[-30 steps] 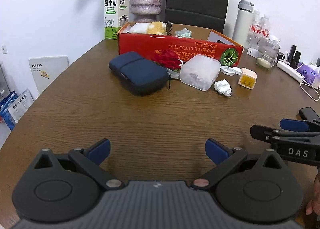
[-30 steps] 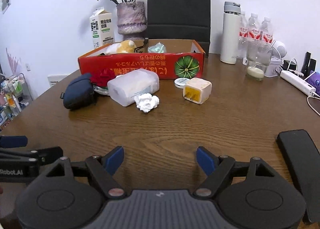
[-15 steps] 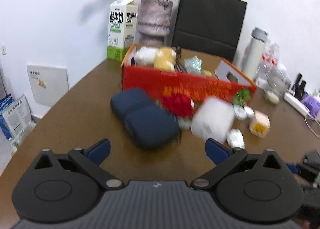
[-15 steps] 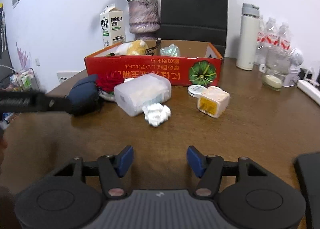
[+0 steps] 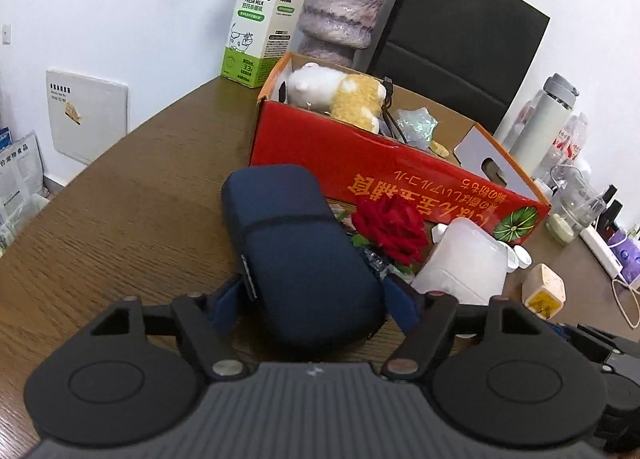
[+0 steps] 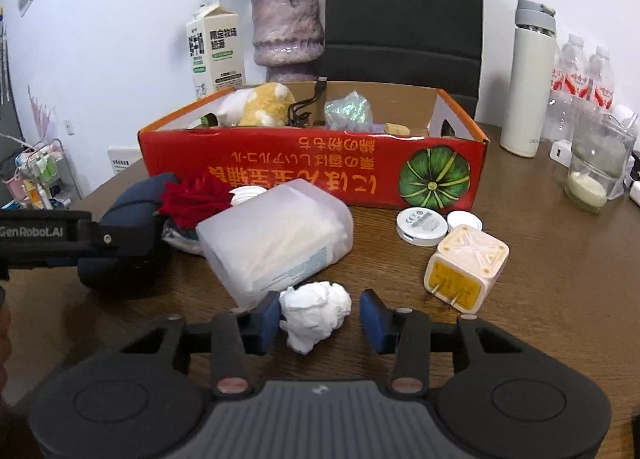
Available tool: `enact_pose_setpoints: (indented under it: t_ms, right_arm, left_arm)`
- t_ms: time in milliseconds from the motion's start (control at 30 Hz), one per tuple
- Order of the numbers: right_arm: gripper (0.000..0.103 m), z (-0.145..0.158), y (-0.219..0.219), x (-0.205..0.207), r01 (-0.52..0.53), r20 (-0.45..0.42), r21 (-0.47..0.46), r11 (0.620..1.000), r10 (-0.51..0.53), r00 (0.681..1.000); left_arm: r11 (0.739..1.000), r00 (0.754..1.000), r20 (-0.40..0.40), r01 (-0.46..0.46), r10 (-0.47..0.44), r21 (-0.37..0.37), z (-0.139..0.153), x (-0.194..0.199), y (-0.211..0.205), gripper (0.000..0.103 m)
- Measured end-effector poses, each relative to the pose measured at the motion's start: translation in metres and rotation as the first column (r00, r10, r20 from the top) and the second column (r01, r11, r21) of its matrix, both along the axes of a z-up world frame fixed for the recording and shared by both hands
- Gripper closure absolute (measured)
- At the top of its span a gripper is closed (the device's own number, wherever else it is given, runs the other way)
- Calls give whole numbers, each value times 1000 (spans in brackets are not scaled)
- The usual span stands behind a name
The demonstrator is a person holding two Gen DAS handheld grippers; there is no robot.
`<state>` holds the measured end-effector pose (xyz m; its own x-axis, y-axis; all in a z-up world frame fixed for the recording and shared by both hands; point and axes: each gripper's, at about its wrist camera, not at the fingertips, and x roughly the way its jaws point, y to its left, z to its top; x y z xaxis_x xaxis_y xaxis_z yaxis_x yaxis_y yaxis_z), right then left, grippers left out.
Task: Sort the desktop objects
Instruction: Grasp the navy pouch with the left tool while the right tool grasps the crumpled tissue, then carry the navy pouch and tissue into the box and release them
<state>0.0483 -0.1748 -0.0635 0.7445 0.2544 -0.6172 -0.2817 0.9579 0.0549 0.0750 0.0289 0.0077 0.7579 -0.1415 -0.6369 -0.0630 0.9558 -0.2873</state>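
A navy zip case lies on the wooden table in front of the red cardboard box. My left gripper straddles its near end, one blue pad on each side, jaws wide; I cannot tell if the pads touch it. The case also shows in the right wrist view. My right gripper is open around a crumpled white tissue, left pad close, right pad apart. A red rose and a frosted plastic box lie between.
The red box holds a plush toy, a cable and small items. A cream charger cube and white round discs lie to the right. Milk carton, vase, black bag, thermos, bottles and a glass jar stand behind.
Both grippers moved forward. The left one went from open table to straddle the navy case. The right one closed in around the tissue and its jaws narrowed a little.
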Motion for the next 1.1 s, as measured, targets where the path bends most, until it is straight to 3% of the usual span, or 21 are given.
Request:
enact_pose_setpoints:
  t_ms: [67, 167, 233, 367, 500, 700, 800, 933, 967, 1100]
  right_arm:
    - [75, 0, 0, -2, -2, 8, -1, 1000, 2, 1000]
    - [77, -1, -6, -4, 10, 10, 33, 999, -10, 1000]
    - [78, -2, -8, -4, 16, 12, 52, 999, -16, 1000]
    - [78, -2, -5, -7, 9, 25, 20, 1000, -9, 1000]
    - [79, 2, -3, -26, 23, 23, -65, 998, -21, 1000]
    - [76, 6, -14, -77, -8, 0, -70, 998, 8, 1000]
    - [75, 12, -17, -90, 5, 23, -55, 998, -3, 1000]
    - [75, 7, -12, -86, 12, 11, -84, 996, -11, 1000]
    - [73, 5, -11, -87, 13, 9, -91, 996, -12, 1000]
    - [68, 5, -11, -92, 13, 13, -78, 997, -12, 1000]
  left_arm:
    - [1000, 1000, -7, -3, 3, 11, 2, -1, 0, 29]
    - [999, 999, -17, -28, 29, 34, 1, 4, -3, 15]
    - [995, 999, -14, -47, 48, 86, -1, 13, -9, 20]
    - [995, 999, 2, -38, 38, 94, -2, 10, -10, 31]
    - [994, 1000, 9, -11, 10, 109, -1, -28, -9, 32]
    - [977, 993, -2, 113, -114, 179, 3, -110, -18, 24]
    - [978, 994, 31, 95, -103, 184, 7, -108, -19, 19]
    - [983, 998, 1, 59, -60, 175, 2, -82, -19, 19]
    - [985, 998, -3, 57, -57, 160, 0, -78, -18, 19]
    - [985, 998, 16, 54, -57, 162, -4, -83, -16, 38]
